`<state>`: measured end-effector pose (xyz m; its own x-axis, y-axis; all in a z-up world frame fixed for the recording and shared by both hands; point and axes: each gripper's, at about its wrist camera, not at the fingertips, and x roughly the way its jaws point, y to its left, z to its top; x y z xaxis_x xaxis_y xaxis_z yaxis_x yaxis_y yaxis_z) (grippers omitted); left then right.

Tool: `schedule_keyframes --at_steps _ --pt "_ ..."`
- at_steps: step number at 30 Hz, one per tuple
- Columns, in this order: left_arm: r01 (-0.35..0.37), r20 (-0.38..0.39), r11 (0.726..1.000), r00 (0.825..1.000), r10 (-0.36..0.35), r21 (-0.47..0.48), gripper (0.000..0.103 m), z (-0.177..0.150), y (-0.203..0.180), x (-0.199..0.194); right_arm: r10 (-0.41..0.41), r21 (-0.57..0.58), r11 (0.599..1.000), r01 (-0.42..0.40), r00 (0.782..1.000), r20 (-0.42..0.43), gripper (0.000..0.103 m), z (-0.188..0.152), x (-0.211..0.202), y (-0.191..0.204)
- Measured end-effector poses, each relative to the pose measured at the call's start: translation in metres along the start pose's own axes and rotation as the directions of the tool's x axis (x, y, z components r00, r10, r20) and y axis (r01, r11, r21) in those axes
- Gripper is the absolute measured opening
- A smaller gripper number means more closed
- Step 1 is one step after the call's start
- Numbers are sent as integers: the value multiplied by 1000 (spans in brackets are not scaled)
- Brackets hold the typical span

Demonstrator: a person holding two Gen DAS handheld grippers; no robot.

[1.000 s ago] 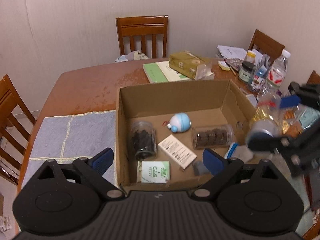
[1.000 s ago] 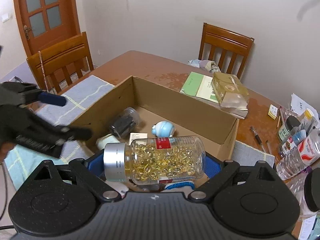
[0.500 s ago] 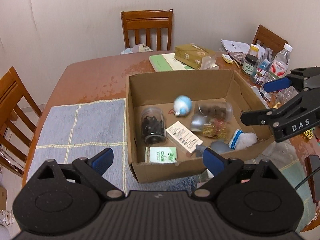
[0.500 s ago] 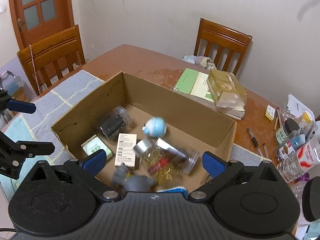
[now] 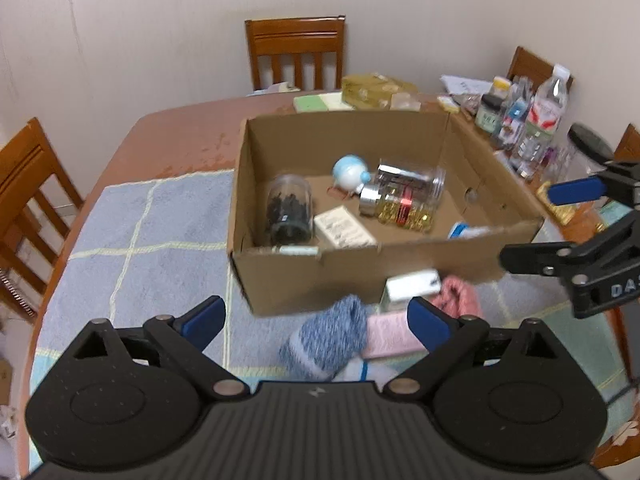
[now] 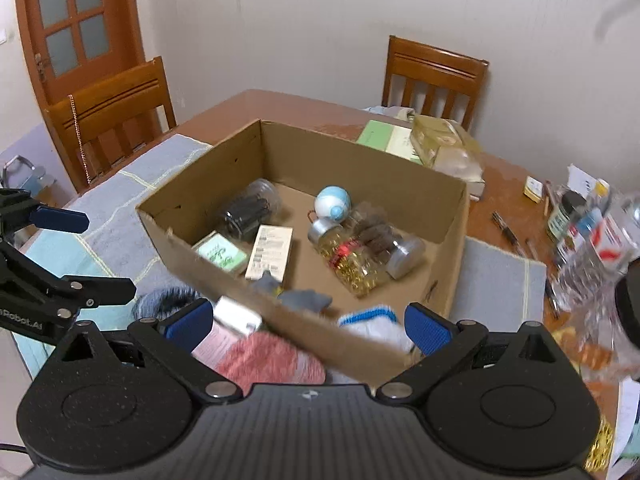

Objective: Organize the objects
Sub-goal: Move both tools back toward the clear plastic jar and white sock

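My left gripper (image 5: pixel 316 322) and right gripper (image 6: pixel 308 326) both gape wide, holding nothing; the capsule jar (image 6: pixel 354 264) lies on its side inside the cardboard box (image 6: pixel 452 216), seemingly touching the neighbouring jar (image 6: pixel 380 240).

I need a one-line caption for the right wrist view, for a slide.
Open right gripper above a cardboard box holding a capsule jar, with socks outside.

You are in a home dining room: wooden chairs (image 5: pixel 296 52) ring a brown table (image 5: pixel 176 140) under a plain wall, a panelled glass door (image 6: pixel 76 20) stands upper left, household bottles (image 5: pixel 548 108) crowd the right.
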<state>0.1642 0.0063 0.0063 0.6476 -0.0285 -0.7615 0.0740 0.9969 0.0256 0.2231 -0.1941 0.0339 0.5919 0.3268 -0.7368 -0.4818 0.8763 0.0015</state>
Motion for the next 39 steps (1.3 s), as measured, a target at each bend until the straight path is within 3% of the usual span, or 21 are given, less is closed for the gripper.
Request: schedule_keyframes --at_steps 5,12,24,32,39 --pt "-5 -43 999 999 4 -32 98 -23 -12 4 -28 0 1000 28 1000 14 103 -35 -8 8" --pt "-15 -86 995 996 7 -96 98 -42 -20 8 -67 35 997 68 997 -31 103 -72 -9 1" --pt "-57 -132 992 990 42 -112 98 -53 -32 8 -116 40 992 117 993 -30 103 -78 13 -57" --pt "-128 -166 979 981 102 -157 98 -58 -35 8 -49 -63 997 45 996 -70 103 -65 58 -86" --pt "-166 -187 969 974 131 -181 98 -61 -36 9 11 -115 993 -24 994 -111 103 -69 75 -82"
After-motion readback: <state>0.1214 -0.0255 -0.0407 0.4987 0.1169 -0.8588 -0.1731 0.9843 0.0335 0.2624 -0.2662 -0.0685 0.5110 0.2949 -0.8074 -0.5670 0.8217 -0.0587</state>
